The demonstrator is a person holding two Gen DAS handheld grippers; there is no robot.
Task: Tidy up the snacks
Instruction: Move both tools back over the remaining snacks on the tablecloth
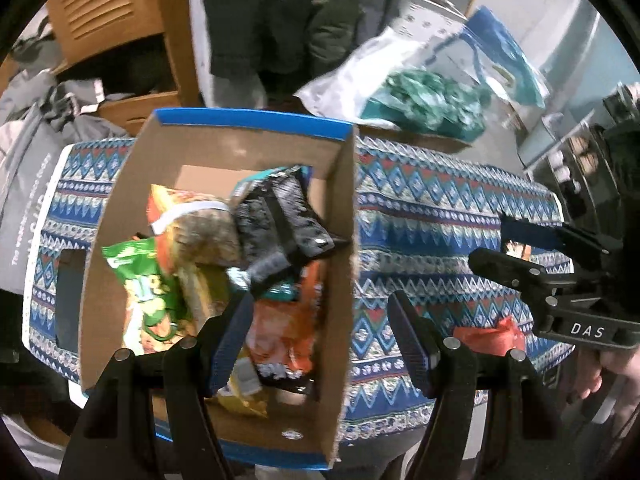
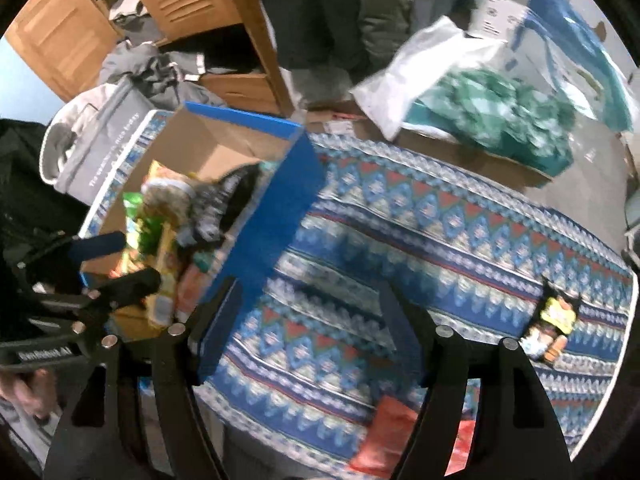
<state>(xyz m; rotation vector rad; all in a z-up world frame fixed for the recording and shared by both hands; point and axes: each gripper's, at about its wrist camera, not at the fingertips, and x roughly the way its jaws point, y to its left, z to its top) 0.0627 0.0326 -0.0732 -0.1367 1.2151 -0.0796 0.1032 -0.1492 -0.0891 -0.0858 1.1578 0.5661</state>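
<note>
A cardboard box (image 1: pixel 224 148) with a blue rim stands on a patterned blue cloth (image 1: pixel 432 216) and holds several snack bags: a green one (image 1: pixel 140 276), a black one (image 1: pixel 280 216), orange ones (image 1: pixel 280 328). My left gripper (image 1: pixel 320 340) is open and empty, above the box's near right wall. My right gripper (image 2: pixel 312 328) is open and empty over the cloth, right of the box (image 2: pixel 280 184). A red-orange packet (image 2: pixel 384 436) lies on the cloth near the front edge. A small black and yellow packet (image 2: pixel 554 316) lies at the right. The right gripper also shows in the left wrist view (image 1: pixel 492 240).
A white plastic bag with green contents (image 1: pixel 420 100) lies behind the cloth on a cardboard box (image 2: pixel 460 148). A grey bag (image 1: pixel 28 200) sits to the left, wooden furniture (image 1: pixel 120 8) behind it. A person in dark clothes (image 1: pixel 280 20) stands at the back.
</note>
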